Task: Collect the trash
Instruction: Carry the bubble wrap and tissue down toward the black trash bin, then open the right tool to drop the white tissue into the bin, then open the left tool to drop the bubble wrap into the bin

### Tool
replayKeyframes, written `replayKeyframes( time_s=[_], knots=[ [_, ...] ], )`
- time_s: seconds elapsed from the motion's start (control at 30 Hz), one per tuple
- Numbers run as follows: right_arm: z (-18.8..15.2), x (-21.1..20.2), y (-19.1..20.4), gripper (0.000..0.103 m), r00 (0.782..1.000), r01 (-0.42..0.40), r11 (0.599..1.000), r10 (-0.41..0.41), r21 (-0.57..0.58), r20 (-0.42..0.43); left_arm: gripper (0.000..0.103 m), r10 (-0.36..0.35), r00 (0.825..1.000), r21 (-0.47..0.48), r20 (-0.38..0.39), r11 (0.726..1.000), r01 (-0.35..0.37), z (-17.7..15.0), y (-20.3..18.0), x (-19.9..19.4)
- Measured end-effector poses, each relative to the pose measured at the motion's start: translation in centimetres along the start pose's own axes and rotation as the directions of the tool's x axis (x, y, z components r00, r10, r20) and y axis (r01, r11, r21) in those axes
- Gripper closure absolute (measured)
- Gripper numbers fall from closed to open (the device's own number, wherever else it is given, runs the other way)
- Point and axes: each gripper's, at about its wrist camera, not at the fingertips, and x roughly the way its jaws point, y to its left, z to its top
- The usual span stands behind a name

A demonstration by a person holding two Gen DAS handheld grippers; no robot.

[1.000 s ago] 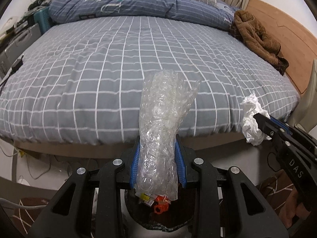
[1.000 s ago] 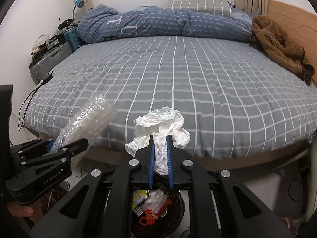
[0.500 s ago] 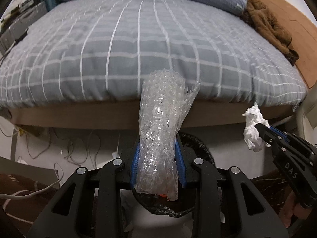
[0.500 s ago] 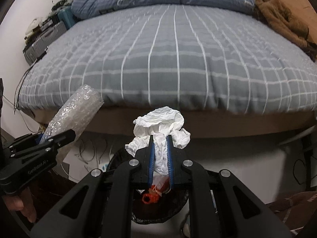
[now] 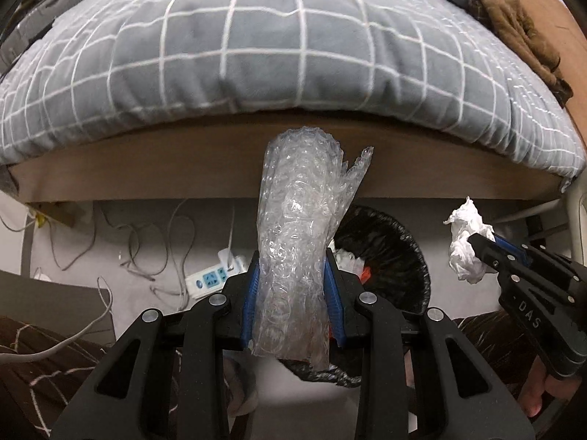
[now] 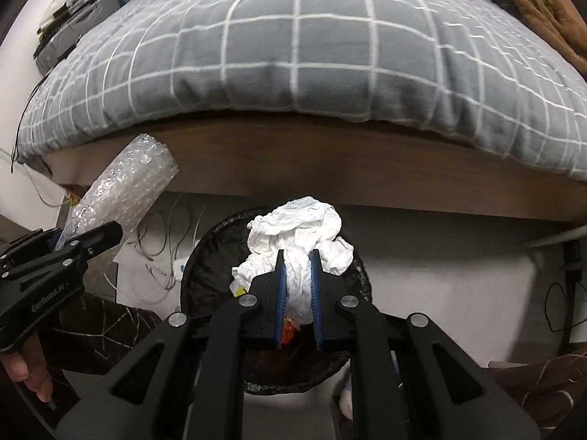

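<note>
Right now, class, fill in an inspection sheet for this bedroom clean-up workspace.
Surface: grey floor beside the bed.
Job's things: bubble wrap, crumpled tissue, black-lined bin holding trash.
Clutter: brown garment on the bed.
Grippers: left claw shut on bubble wrap; right claw shut on tissue, above the bin.
Cables: power strip with loose wires on the floor.
Surroundings: boxes beside the bed.

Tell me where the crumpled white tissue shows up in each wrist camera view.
Left wrist: crumpled white tissue at right edge, pinched by the right gripper.
Right wrist: tissue at centre, between the gripper's blue pads.
Shared landmark: black-lined trash bin under the bed's edge.
</note>
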Motion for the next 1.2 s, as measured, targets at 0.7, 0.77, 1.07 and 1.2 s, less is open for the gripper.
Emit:
replayKeyframes(
  time_s=[0.7, 0.77, 1.07, 1.2],
  knots=[
    [-0.6, -4.6, -3.7, 0.008, 0.986, 0.103, 0.991, -0.113, 0.084, 0.122, 0.072, -0.041, 0.999, 0.078, -0.008, 0.996, 0.042, -0.4, -4.8, 0.7],
    [-1.1, -5.1, -5.1, 0.008, 0.983, 0.122, 0.988, -0.134, 0.100, 0.127, 0.071, -0.052, 0.999, 0.088, -0.007, 0.995, 0.052, -0.4, -5.5, 0.7],
    [-2.4, -6.3, -8.6, 0.008, 0.974, 0.164, 0.972, -0.186, 0.168, 0.126, 0.059, -0.080, 0.997, 0.134, -0.010, 0.988, 0.080, -0.5, -8.3, 0.9],
    [-2.5, -6.1, -8.8, 0.008, 0.975, 0.162, 0.970, -0.186, 0.182, 0.124, 0.043, -0.059, 0.998, 0.139, -0.008, 0.988, 0.060, -0.7, -8.4, 1.1]
  ],
)
